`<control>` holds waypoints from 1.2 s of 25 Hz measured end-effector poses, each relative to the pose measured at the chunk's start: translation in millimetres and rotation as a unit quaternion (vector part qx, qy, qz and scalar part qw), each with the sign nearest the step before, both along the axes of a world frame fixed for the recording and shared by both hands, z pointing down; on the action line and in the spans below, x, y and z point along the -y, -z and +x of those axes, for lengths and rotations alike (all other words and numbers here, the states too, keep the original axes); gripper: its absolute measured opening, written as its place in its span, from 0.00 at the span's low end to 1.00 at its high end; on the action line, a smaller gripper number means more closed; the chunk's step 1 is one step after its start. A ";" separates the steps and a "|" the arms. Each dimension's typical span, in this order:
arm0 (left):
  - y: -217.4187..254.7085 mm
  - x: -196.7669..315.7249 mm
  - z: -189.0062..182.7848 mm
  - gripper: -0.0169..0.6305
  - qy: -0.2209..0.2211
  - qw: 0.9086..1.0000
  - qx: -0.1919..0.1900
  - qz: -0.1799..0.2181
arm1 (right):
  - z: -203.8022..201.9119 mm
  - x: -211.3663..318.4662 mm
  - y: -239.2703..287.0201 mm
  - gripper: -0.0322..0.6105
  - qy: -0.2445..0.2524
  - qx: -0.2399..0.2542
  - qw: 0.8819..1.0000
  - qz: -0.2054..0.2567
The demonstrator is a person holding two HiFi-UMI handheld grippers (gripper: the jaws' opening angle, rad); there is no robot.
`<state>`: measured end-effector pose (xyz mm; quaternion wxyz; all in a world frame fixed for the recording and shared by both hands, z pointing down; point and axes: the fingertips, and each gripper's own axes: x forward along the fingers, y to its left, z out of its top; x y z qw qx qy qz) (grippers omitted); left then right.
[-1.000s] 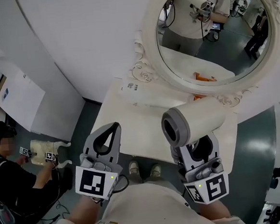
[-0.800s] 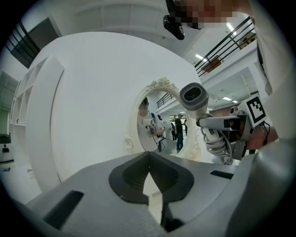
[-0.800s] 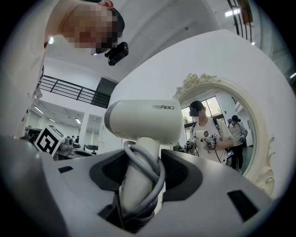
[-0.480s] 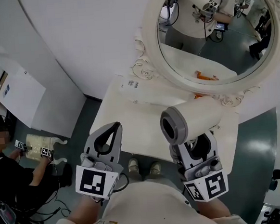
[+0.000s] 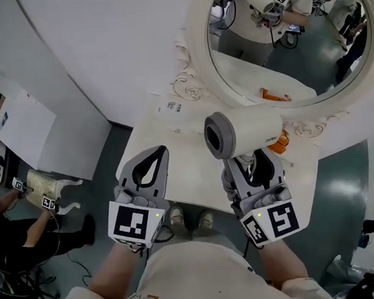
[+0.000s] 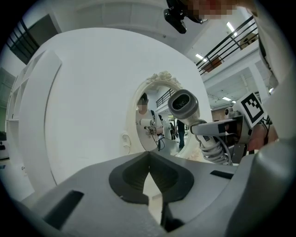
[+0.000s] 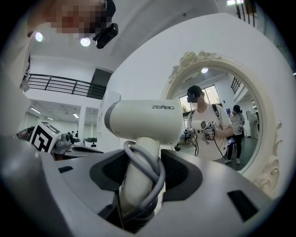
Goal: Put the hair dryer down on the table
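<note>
The right gripper [image 5: 254,167] is clamped on the hair dryer [image 5: 244,133] by its handle, over the dressing table [image 5: 175,162]. The left gripper [image 5: 155,156], at its 9 o'clock, is closed and empty. On release, the looped cord [image 7: 149,169] could snag the jaws and tip the dryer.

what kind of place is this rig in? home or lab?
Probably a staged vanity corner in a lab or hall, not a home: ornate oval mirror, cream dressing table, and a person seated on the floor handling marker-tagged gear.
</note>
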<state>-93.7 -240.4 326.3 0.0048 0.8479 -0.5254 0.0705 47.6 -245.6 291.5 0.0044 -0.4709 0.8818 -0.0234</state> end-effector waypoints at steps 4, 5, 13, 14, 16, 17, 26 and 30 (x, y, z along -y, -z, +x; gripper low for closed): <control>-34.9 22.3 1.6 0.05 -0.004 1.000 0.000 -0.026 | -4.3 16.9 -34.1 0.38 -0.006 -0.017 0.999 -0.035; -44.2 26.1 1.7 0.05 -0.004 0.999 -0.008 -0.040 | -5.5 20.5 -43.8 0.38 -0.007 -0.021 0.999 -0.045; -117.3 51.8 9.8 0.05 -0.010 0.993 -0.033 -0.114 | -11.2 43.2 -134.7 0.38 -0.019 -0.039 0.991 -0.127; -129.6 53.4 11.3 0.05 -0.013 0.992 -0.030 -0.125 | -11.5 43.7 -147.8 0.38 -0.020 -0.041 0.989 -0.141; -154.6 55.3 14.4 0.05 -0.017 0.988 -0.024 -0.149 | -11.0 44.1 -173.5 0.38 -0.025 -0.048 0.984 -0.168; -166.6 56.7 15.9 0.05 -0.019 0.987 -0.023 -0.160 | -10.4 44.9 -186.0 0.38 -0.027 -0.052 0.982 -0.179; -270.7 58.5 24.6 0.05 -0.024 0.968 -0.027 -0.247 | -6.7 41.6 -293.3 0.38 -0.038 -0.075 0.958 -0.273; -299.3 60.4 29.1 0.05 -0.031 0.962 -0.016 -0.270 | -3.5 40.1 -332.3 0.38 -0.042 -0.087 0.948 -0.303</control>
